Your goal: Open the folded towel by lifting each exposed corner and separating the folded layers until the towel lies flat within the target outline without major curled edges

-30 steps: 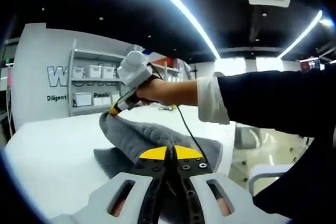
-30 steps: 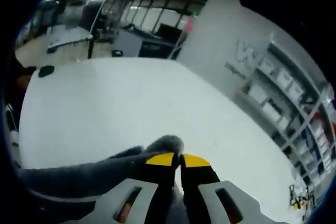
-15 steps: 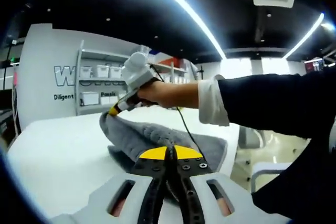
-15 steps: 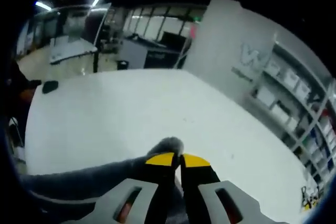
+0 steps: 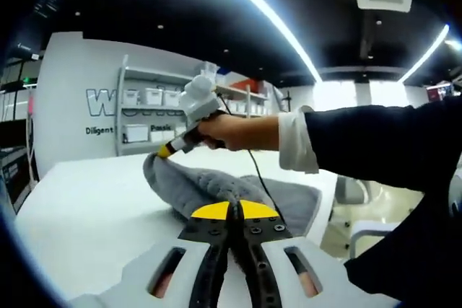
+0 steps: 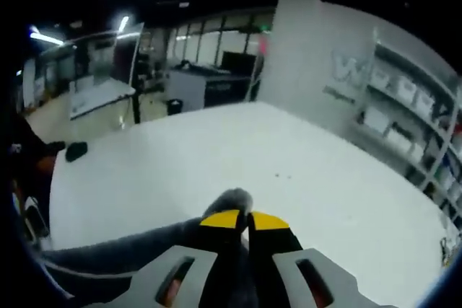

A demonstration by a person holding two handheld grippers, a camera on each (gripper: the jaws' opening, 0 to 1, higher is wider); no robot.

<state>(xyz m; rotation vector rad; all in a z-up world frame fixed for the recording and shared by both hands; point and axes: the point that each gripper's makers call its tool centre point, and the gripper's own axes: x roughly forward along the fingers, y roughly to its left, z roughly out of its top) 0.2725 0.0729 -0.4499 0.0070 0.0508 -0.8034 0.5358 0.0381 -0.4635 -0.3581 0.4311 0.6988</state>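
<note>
Towel [image 5: 216, 189]: grey, stretched between my grippers over the counter [image 5: 86, 207]; right gripper [image 5: 167, 151] and left gripper [image 5: 232, 210] each clamp a corner.

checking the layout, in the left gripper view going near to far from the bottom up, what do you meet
left gripper with jaws closed on the grey towel → right gripper pinching the towel's raised far corner, held by a hand → white table beyond → shelving with white boxes

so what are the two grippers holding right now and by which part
Both hold the grey towel. The right gripper pinches a raised corner above the white table; the left gripper is shut on its near edge.
</note>
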